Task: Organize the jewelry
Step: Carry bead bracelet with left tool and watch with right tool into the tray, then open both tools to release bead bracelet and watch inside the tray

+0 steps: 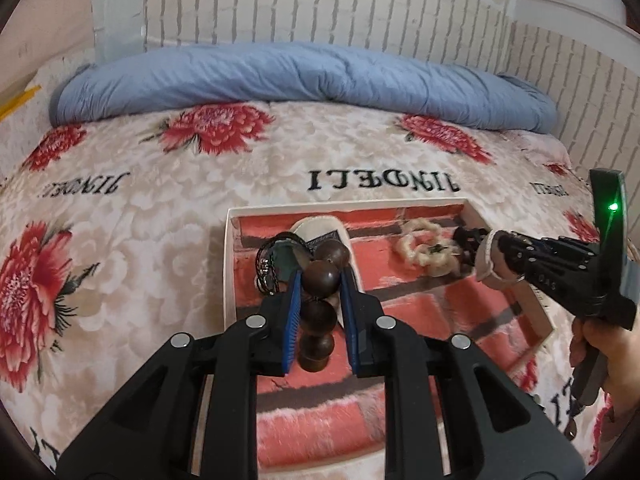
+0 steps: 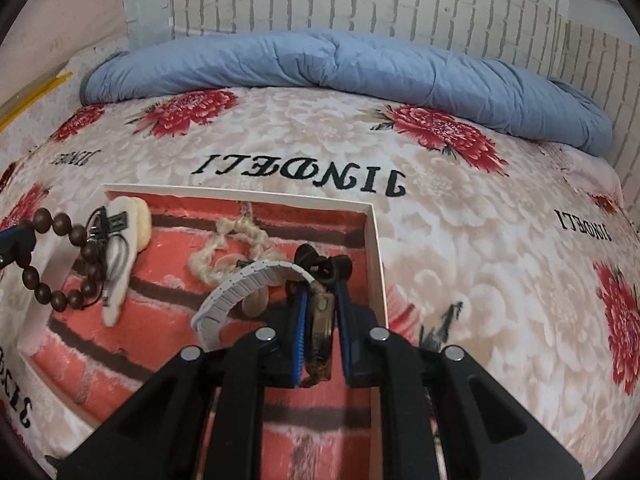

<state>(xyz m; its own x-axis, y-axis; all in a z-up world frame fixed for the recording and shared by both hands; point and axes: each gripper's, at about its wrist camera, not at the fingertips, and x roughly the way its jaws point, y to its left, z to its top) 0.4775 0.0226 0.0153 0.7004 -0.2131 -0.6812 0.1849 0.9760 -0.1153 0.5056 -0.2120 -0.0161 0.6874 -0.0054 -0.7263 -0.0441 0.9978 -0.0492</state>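
Wooden bead bracelet [image 1: 318, 280], hard and loose-strung, clamped in left gripper [image 1: 318, 280]; right gripper [image 2: 320, 312] clenches wristwatch [image 2: 320, 320] case, white strap [image 2: 240, 292] dangling.

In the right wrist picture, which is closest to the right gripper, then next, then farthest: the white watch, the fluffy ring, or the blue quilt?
1. Watch: held in the right gripper jaws.
2. Fluffy ring: just ahead, left, in the tray.
3. Blue quilt: far back, by the wall.
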